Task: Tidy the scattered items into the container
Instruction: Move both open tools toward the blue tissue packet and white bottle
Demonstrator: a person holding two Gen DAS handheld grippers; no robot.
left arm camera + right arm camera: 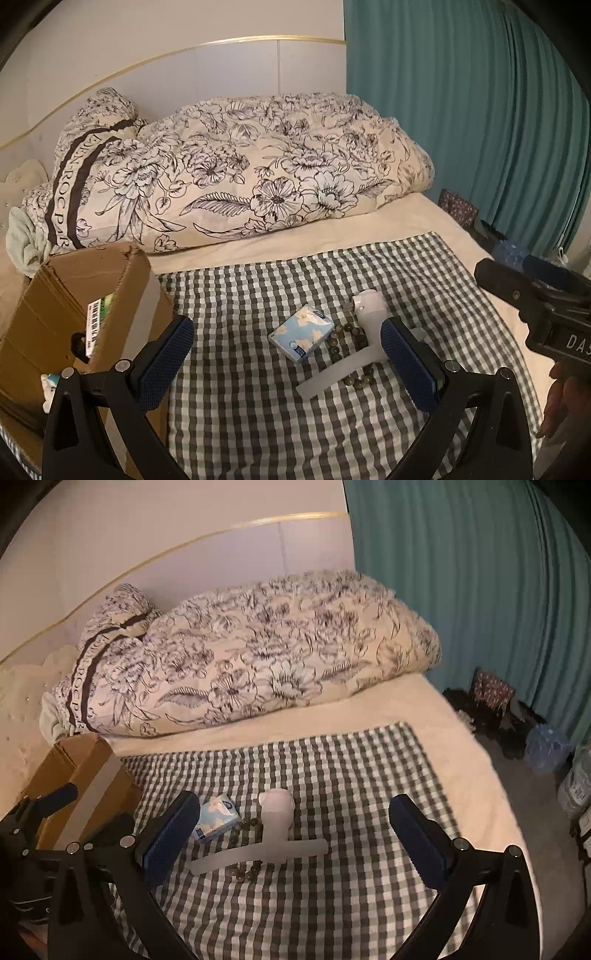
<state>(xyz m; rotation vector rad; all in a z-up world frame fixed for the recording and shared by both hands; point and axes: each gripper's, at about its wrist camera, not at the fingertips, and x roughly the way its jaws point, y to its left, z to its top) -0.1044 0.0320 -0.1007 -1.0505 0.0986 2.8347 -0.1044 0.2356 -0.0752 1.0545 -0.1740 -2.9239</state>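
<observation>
Cardboard box (pixel 74 295) stands open at the left edge of the checked cloth (pixel 332 280), a labelled packet upright inside; blue tissue pack (pixel 301 332) lies flat on the cloth, right of the box; bead bracelet (pixel 345 332) lies just beside the pack; white plug adapter (pixel 369 310) rests across the bracelet; translucent flat strip (pixel 332 373) lies under the adapter, angled.

Matt corrugated cardboard box (pixel 122 291), woven checked cloth (pixel 258 406), glossy plastic-wrapped tissue pack (pixel 301 331).
</observation>
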